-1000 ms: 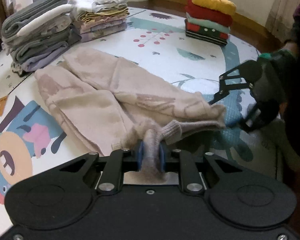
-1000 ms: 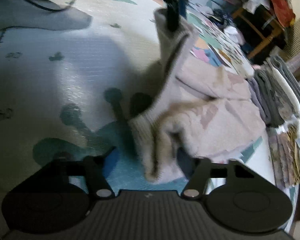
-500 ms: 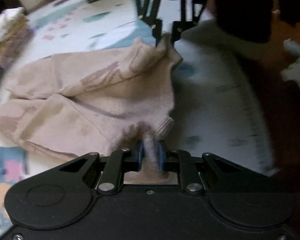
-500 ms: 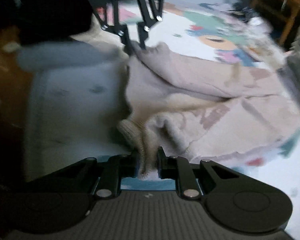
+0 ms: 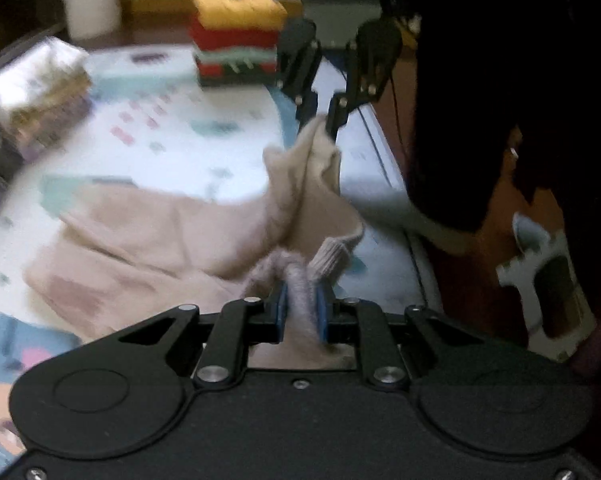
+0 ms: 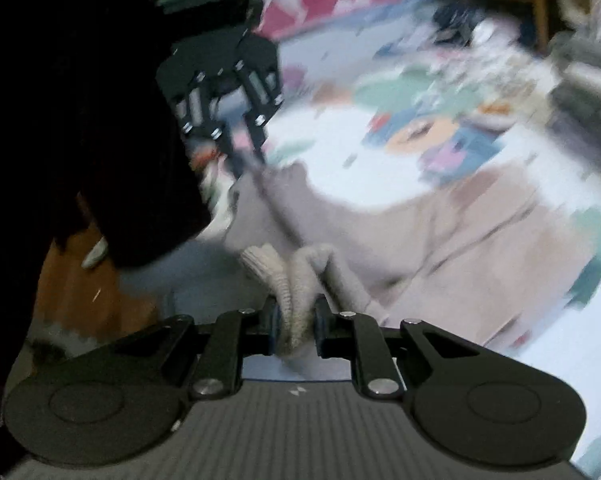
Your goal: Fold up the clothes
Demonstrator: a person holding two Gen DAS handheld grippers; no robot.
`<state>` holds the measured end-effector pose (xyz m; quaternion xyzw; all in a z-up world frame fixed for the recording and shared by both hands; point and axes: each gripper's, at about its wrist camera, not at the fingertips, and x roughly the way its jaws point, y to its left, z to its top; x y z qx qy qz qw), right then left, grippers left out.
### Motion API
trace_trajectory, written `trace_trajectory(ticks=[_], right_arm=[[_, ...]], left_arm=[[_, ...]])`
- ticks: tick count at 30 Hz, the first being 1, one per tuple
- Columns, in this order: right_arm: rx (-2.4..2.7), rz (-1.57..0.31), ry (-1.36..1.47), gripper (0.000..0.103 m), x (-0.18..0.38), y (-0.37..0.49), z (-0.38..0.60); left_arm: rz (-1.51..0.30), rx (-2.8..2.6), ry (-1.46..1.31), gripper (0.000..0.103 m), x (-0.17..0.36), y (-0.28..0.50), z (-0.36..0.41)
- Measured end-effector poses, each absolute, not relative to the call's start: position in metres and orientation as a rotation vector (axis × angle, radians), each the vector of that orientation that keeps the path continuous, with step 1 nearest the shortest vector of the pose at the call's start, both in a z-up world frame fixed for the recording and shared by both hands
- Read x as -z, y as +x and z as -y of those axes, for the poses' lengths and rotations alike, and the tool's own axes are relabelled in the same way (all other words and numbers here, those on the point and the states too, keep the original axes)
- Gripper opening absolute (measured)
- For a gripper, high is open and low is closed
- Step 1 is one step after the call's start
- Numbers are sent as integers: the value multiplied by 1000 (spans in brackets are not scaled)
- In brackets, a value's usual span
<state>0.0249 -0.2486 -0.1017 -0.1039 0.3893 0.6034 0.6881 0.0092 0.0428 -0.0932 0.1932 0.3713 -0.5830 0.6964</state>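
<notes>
L gripper [image 5: 300, 312] clenched on a ribbed edge of the beige sweater [image 5: 148, 248]; fabric bunched between the blue pads [image 5: 279, 312]. R gripper [image 6: 295, 326] likewise clamped on a knit edge, facing the L one across the garment. Each grip pulls a corner up off the patterned play mat [image 5: 180, 148]; rest of sweater lies spread on the mat. Person's dark sleeve [image 6: 80, 120] blocks one side. Behind: folded stack [image 5: 236, 40], yellow on top, plus another pile [image 5: 36, 92], probably folded too; blurry.
</notes>
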Motion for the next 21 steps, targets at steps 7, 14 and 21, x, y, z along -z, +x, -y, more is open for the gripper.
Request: trace_trajectory(ticks=[7, 14, 21], right_arm=[[-1231, -790, -141, 19, 99, 103, 263], [-1116, -866, 42, 19, 153, 186, 273], [-950, -963, 226, 19, 210, 237, 286]], left_arm=[[-802, 1240, 344, 13, 82, 87, -58], [-823, 1092, 221, 9, 115, 168, -72], [-868, 820, 1, 22, 143, 211, -110]])
